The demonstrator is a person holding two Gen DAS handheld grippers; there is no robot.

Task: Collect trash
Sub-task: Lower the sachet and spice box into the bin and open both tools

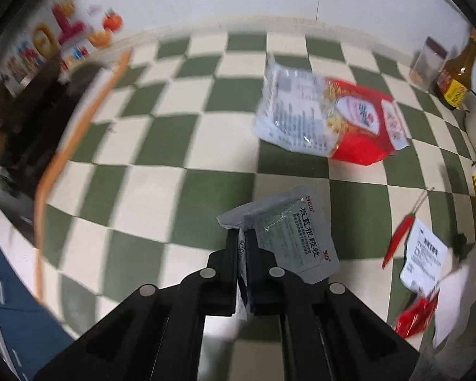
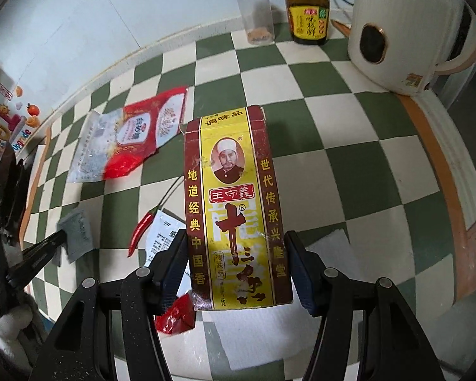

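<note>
L gripper (image 1: 241,238): jaws fully closed, pinching edge of grey medicine sachet (image 1: 296,238), which sits mid-tabletop over the green/cream checkered cloth (image 1: 161,133). R gripper (image 2: 236,254): jaws approx. half open, pads against both long sides of yellow/maroon spice box (image 2: 234,209); box held. Red/white noodle wrapper (image 1: 330,117) lies flat toward back edge. Red chilli (image 2: 141,231), white leaflet (image 2: 161,238) & red wrapper scrap (image 2: 176,316) lie just beside the box. Back R corner: clear jar (image 2: 255,16), sauce bottle (image 2: 307,12), white kettle (image 2: 406,35).
</note>
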